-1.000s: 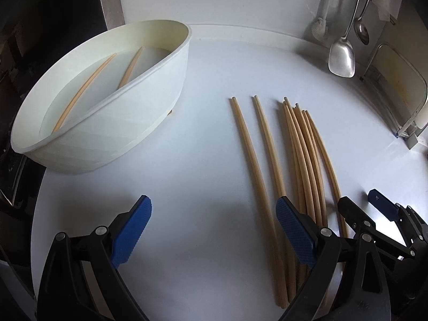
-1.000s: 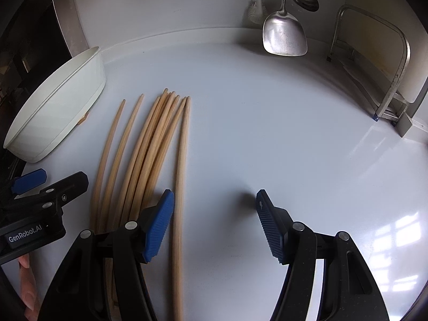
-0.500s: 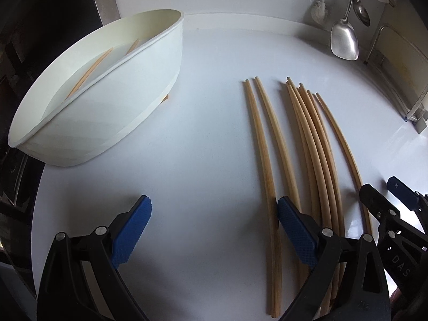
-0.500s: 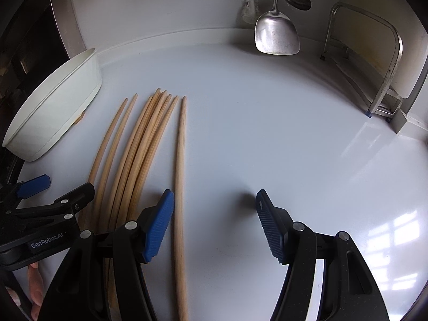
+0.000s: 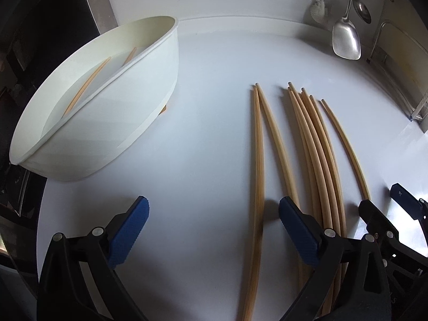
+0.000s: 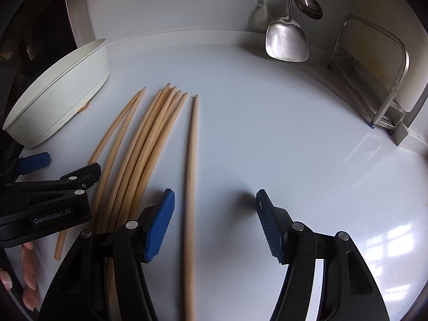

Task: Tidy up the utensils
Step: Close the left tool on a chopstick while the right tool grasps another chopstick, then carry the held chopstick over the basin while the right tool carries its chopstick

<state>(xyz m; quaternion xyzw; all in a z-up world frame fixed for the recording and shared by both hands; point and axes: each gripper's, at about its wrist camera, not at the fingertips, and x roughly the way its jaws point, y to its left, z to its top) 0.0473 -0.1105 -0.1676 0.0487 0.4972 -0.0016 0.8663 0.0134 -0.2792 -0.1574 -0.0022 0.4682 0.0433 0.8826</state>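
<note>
Counter: a white glossy countertop runs to a white back wall, with a dark opening and a steel strip at far left of both tongs.
White bowl: an oval white tub sits ahead and to the left of the left gripper; two chopsticks lie inside it. In the right wrist view it is far left, beyond the left gripper's arm.
Wire rack: a bent metal frame stands against the wall, ahead and to the right of the right gripper.
Hanging tools: a steel spatula, a ladle and a white brush hang on the wall, well ahead of both tongs.
Loose chopsticks: a bundle lies on the counter pointing away. The left gripper's right finger sits between the leftmost pair and this bundle, and its arm covers the near ends.
Single chopstick: one stick lies apart, between the right gripper's pads, close to its left pad, not touching that I can tell.
Left gripper: jaws spread wide, nothing clamped; one stick of the pair runs between them.
Right gripper: jaws spread wide, holding nothing.
In the way: the left gripper's black arm crosses the leftmost sticks beside the right gripper.
Hand: fingertips show at the lower left edge.
</note>
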